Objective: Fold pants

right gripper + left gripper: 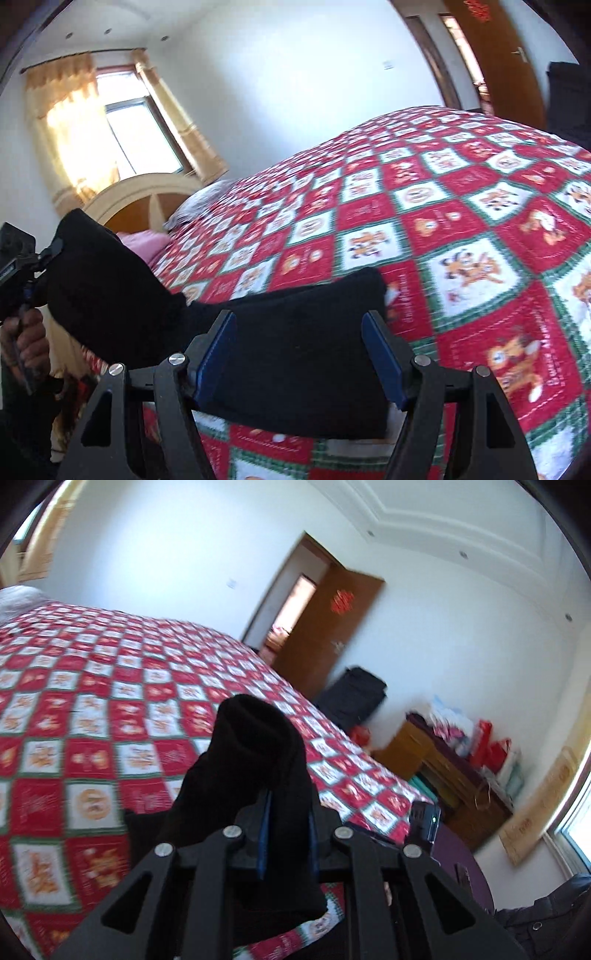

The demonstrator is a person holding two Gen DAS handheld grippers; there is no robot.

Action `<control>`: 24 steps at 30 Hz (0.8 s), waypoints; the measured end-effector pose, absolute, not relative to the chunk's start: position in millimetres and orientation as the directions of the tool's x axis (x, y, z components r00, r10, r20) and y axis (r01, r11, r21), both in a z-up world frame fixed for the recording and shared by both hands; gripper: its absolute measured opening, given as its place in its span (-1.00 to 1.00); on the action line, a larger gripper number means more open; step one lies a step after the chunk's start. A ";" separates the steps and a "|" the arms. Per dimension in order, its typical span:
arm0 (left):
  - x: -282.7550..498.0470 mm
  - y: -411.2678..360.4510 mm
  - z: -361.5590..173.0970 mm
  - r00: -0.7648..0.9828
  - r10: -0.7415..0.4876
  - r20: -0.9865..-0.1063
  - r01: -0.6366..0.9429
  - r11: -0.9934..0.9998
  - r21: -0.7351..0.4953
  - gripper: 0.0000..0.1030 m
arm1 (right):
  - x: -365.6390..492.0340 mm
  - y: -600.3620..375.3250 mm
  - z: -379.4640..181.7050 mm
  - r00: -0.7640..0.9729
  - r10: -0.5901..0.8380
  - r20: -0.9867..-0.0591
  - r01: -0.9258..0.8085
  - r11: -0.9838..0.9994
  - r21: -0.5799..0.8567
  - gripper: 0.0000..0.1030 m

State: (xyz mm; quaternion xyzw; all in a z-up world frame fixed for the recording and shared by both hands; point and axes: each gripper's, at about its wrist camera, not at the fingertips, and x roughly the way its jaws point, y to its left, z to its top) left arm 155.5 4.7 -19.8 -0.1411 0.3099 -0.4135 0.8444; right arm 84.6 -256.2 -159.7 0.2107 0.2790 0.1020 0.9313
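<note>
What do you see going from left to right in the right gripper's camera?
Left gripper in a hand → black pants between the right gripper fingers → red checked quilt → brown door.

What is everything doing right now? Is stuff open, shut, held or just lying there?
Left gripper: shut on the pants.
Right gripper: open, pants between its fingers.
Pants: one end lifted, the rest lying on the bed.
Door: open.
Bed: covered by a quilt.
</note>
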 end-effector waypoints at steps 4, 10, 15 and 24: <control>166.9 -45.1 -40.7 0.385 -0.786 -0.484 0.632 0.607 -0.482 -0.67 | 84.1 -267.5 -158.6 0.839 0.281 -0.465 -0.039 0.885 0.465 0.40; 167.8 -109.6 -82.8 0.301 -0.741 -0.600 0.642 0.623 -0.447 -0.67 | 83.5 -280.0 -162.3 0.846 0.281 -0.454 -0.022 0.868 0.495 0.40; 170.0 -150.4 -117.5 0.297 -0.670 -0.680 0.650 0.664 -0.370 -0.67 | 84.8 -291.8 -166.8 0.849 0.278 -0.450 0.005 0.846 0.533 0.41; 160.0 -161.2 -115.3 0.291 -0.707 -0.644 0.659 0.637 -0.401 -0.52 | 90.5 -305.2 -176.7 0.839 0.290 -0.461 0.039 0.813 0.581 0.42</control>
